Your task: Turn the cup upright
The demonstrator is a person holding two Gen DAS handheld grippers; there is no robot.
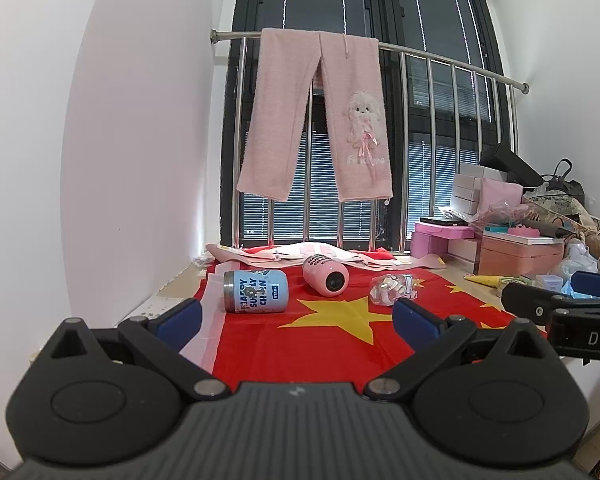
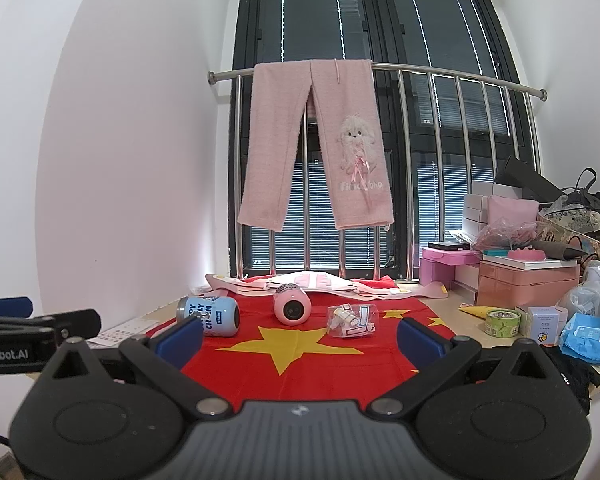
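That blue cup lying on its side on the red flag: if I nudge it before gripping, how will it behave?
The blue cup lies on its round side, so a nudge across its axis would probably roll it. Its smooth printed wall may slip in the jaws. The red flag beneath looks loose and could bunch or slide with it.

Glossy blue cup (image 1: 256,291) with a bare-metal rim; smooth pink cup (image 1: 325,281); clear crinkled plastic cup (image 1: 392,289); red cloth flag (image 1: 320,340); fuzzy pink trousers (image 1: 320,116) on polished steel rail (image 1: 440,58).
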